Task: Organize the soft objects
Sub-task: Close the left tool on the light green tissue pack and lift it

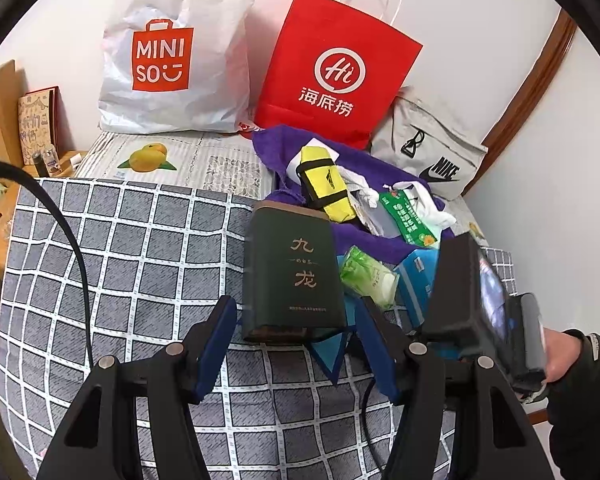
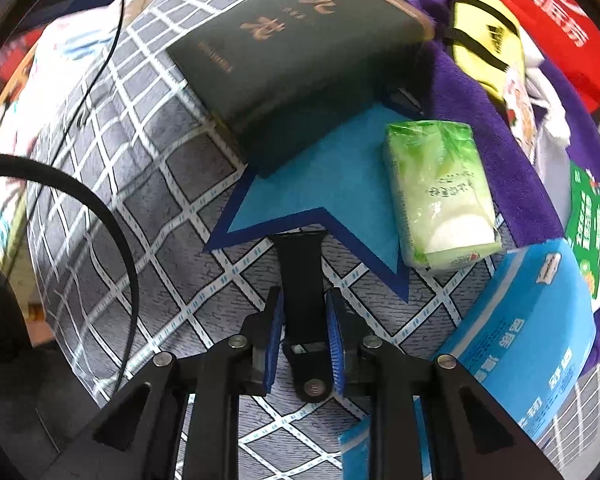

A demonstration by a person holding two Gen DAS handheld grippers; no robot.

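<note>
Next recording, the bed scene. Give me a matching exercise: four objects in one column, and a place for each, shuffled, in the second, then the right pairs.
Things:
1. dark green box
2. yellow pouch
3. green tissue pack
4. MINISO bag

Places:
A. on the purple blanket, in front of the red bag
B. against the wall, left of the red bag
C. partly on the blue felt, beside the dark green box
D. on the checked cover, ahead of the left gripper, one end over the blue felt

Pairs: 1-D, 2-A, 3-C, 4-B
</note>
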